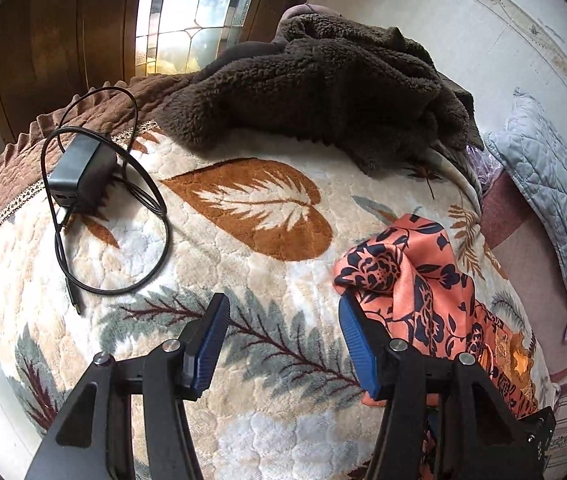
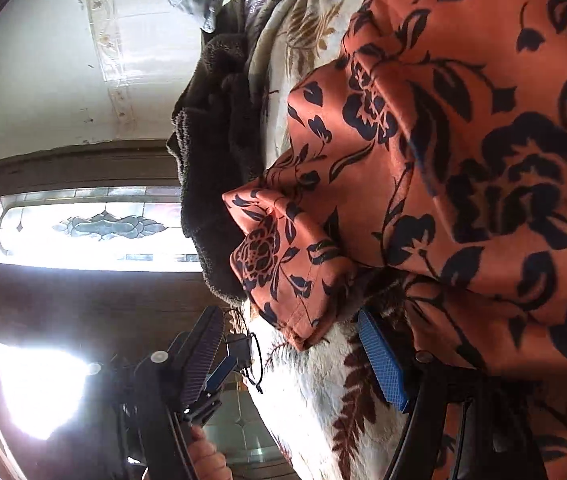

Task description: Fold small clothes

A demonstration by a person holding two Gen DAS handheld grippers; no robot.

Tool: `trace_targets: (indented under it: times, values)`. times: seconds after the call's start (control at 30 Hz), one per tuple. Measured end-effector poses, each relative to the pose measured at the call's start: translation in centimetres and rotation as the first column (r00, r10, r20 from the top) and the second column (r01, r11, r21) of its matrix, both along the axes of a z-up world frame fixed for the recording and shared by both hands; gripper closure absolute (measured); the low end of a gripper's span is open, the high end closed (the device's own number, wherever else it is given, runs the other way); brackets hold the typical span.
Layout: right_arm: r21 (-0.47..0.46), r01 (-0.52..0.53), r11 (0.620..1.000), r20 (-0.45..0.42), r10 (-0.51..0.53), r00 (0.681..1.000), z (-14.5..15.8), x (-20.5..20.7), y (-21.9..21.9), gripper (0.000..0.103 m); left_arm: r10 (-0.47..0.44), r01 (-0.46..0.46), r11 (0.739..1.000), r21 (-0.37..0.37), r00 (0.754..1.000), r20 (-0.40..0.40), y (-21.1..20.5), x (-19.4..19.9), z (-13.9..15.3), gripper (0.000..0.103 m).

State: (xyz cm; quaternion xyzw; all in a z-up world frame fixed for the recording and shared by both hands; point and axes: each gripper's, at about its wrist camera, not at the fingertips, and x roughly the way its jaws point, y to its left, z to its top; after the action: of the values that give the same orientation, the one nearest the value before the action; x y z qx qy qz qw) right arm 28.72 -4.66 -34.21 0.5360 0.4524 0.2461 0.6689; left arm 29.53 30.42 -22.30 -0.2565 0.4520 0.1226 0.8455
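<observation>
Blanket (image 1: 267, 264) bears orange garment (image 1: 423, 280) beside left hand-held gripper (image 1: 283, 344).

Daylight enters through the window (image 1: 187, 12), lighting the blanket (image 1: 243, 240) evenly with soft shadows. In the right wrist view the window (image 2: 95, 228) blows out into white glare, and the cloth (image 2: 483, 160) is motion-blurred. Both fisheye views curve strongly, with dark corners.

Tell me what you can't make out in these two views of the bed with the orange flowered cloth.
- Orange flowered cloth: left wrist view, its lower part is hidden behind the left tongs; right wrist view, it runs off the right edge, so its full shape is unknown.
- Charger: right wrist view, too small and dark.
- Brown fleece: its far side is hidden by its own folds.
- Hand: right wrist view, cut off at the bottom edge.
</observation>
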Motion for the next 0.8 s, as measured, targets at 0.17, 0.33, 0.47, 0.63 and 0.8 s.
trace_targets:
  times: [0.17, 0.33, 0.47, 0.63, 0.8]
  values:
    - [-0.104, 0.069, 0.992, -0.008, -0.070, 0.998, 0.2, 1.8, 2.1, 0.030, 0.008, -0.007, 0.999, -0.051, 1.000, 0.023, 1.5, 0.3, 0.3, 0.045]
    - [-0.268, 0.013, 0.963, 0.033, -0.004, 0.999, 2.1, 1.5, 4.1, 0.080, 0.017, -0.014, 0.998, -0.064, 0.999, 0.036, 1.8, 0.2, 0.6, 0.045]
    - [-0.408, 0.034, 0.912, 0.096, 0.006, 0.995, 4.1, 0.6, 4.7, 0.095, 0.004, -0.002, 0.998, -0.061, 0.999, 0.040, 1.5, 0.1, 0.8, 0.045]
    - [-0.475, 0.188, 0.860, 0.255, -0.070, 0.964, 9.1, -0.6, 1.8, 0.096, -0.008, 0.010, 0.999, -0.050, 0.999, 0.034, 1.0, 0.2, 0.8, 0.045]
    - [-0.540, 0.393, 0.744, 0.418, -0.168, 0.893, 15.1, -1.9, -4.2, 0.096, -0.045, 0.046, 0.999, -0.030, 0.999, 0.025, -0.5, 0.7, 0.7, 0.045]
